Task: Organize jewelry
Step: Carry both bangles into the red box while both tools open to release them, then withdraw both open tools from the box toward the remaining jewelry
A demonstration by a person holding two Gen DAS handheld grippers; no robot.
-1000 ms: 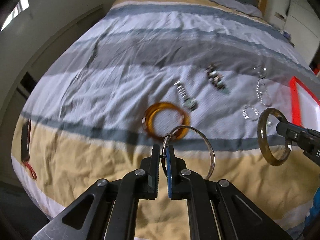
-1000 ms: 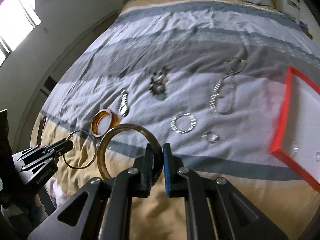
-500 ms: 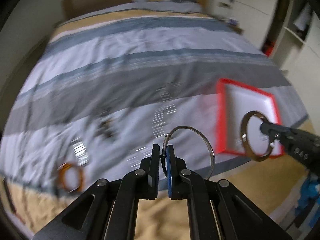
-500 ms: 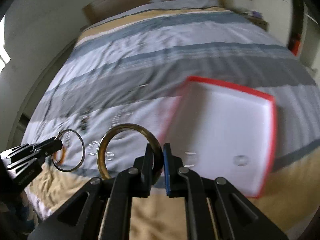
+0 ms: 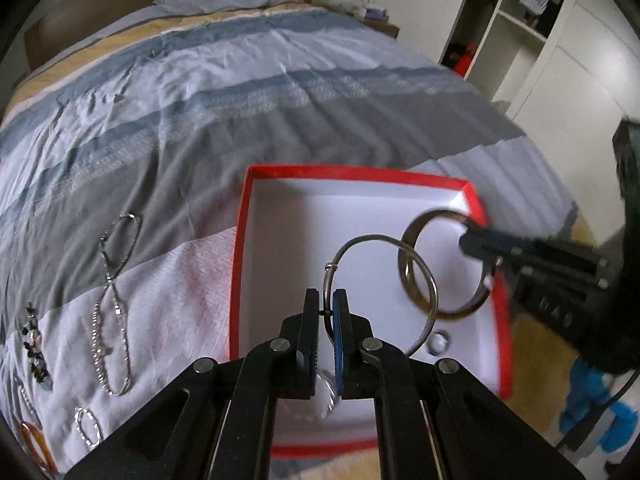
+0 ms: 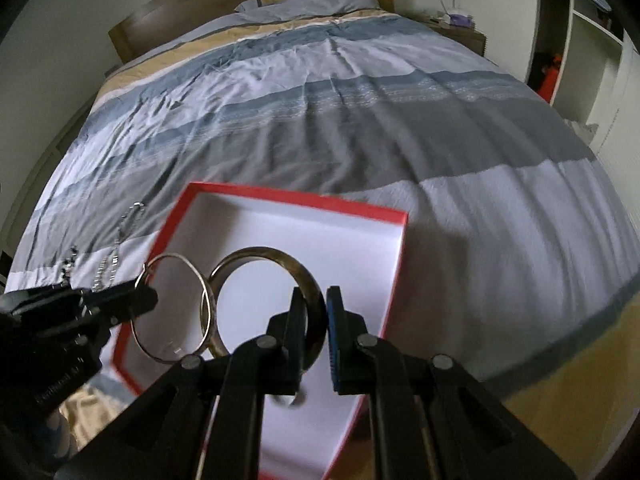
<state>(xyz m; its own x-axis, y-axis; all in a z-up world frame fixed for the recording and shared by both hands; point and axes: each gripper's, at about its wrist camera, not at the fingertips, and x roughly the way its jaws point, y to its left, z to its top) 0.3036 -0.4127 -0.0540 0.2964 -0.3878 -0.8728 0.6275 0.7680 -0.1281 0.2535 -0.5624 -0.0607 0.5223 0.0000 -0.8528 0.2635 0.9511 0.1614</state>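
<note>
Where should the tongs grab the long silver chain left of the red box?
Take the long silver chain at its narrow waist, where the two strands cross near mid-length, coming straight down from above. It lies flat and limp on the bedspread in a figure-eight, so a side approach would likely just push it. Both tongs already hold bangles above the red box, so one must let go first.

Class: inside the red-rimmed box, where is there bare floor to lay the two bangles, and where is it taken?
The red-rimmed box has bare white floor along its far wall and left side. The near right part holds a small ring. Another small clear piece lies near the front, partly hidden behind the left gripper.
</note>
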